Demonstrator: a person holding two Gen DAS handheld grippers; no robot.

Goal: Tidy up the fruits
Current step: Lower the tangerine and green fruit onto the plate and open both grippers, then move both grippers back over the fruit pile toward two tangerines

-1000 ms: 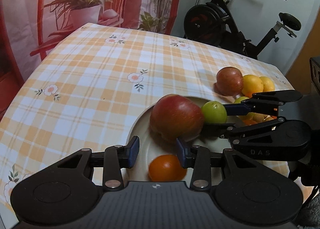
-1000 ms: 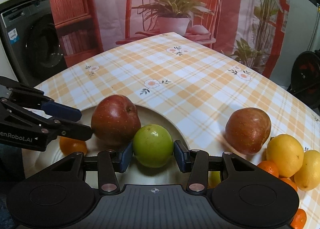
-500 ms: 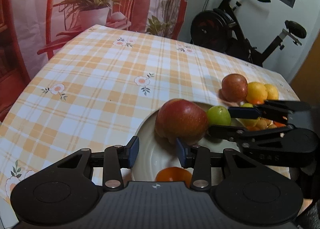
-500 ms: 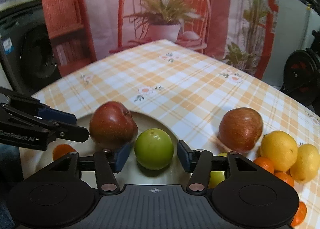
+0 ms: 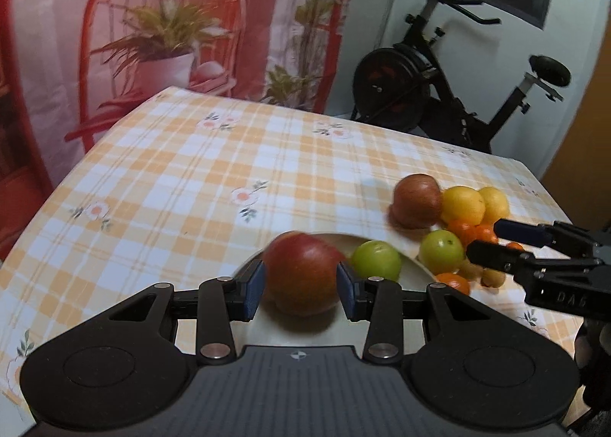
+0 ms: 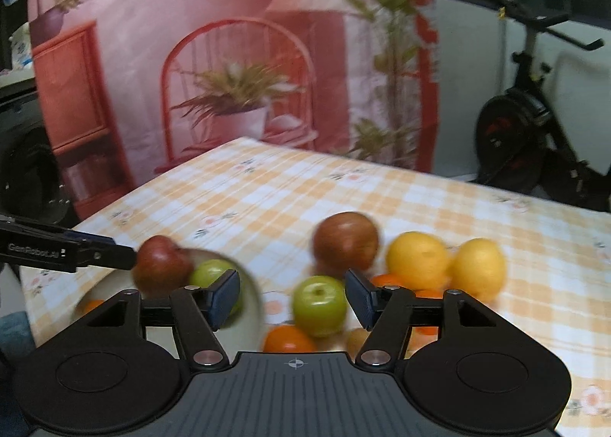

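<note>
1. Over a checked tablecloth [image 5: 191,169], we hold the left gripper [image 5: 299,284] with its jaws set narrow and nothing clamped. The red apple [image 5: 301,272] on the plate [image 5: 416,265] sits just past its tips, and we cannot tell whether they touch it. A forward nudge could roll that apple into the green fruit [image 5: 376,260] beside it, or off the shallow rim.
2. The right gripper [image 6: 292,297] has just been opening its jaws. A second green fruit [image 6: 319,305] lies on the cloth in the gap, clear of both pads. The view is blurred, so closing off-centre could squirt the round fruit sideways.
3. That fruit sits close to the loose pile: another red apple [image 6: 345,242], two yellow citrus [image 6: 418,265] and small tangerines [image 6: 286,339]. We judge that a clipped neighbour could scatter them toward the table edge.
4. Both grippers work near the plate, so they could collide.
</note>
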